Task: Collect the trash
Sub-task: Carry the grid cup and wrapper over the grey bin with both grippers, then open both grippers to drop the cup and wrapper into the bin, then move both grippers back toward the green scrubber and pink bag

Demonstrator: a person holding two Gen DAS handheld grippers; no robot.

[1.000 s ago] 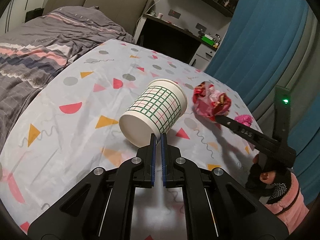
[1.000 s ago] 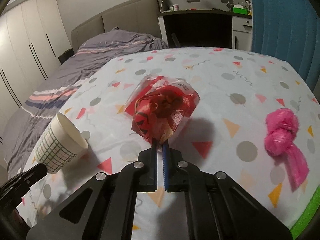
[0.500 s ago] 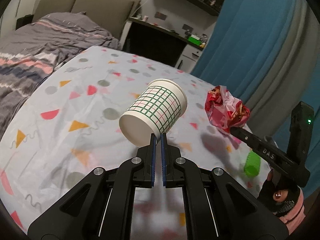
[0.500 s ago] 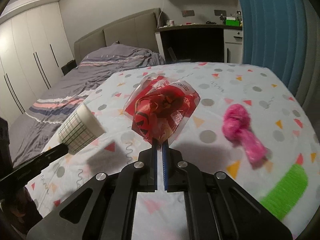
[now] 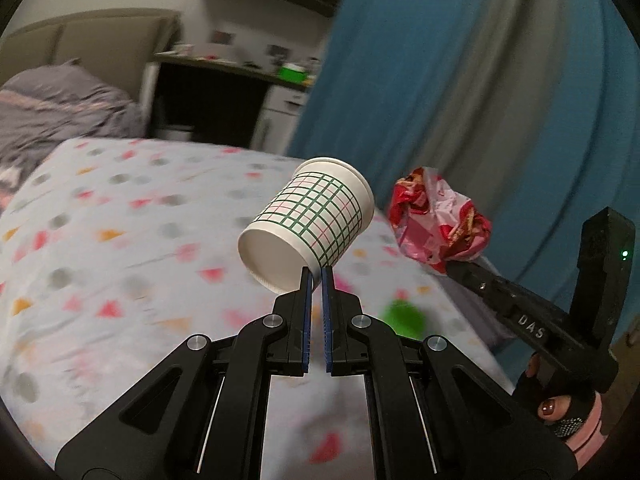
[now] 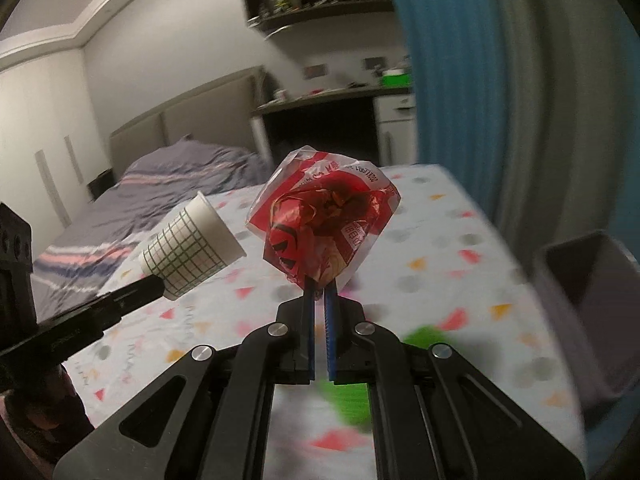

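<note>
Left gripper [image 5: 316,276]: jaws pinched on the wall of a grid-patterned paper cup [image 5: 310,224], held tilted above the patterned tabletop [image 5: 120,240]. Right gripper [image 6: 319,286]: jaws clamped on a crumpled red wrapper [image 6: 324,220], also aloft. Far right, grey bin [image 6: 592,300] beside the tabletop edge.

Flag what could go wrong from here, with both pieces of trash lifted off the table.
The left tongs pinch only a thin edge of the tilted paper cup, so it may pivot or slip out. The right tongs hold the crumpled red wrapper by its bottom fold; the slick plastic could pull free. The grey bin sits at the table's edge and could be missed.
</note>
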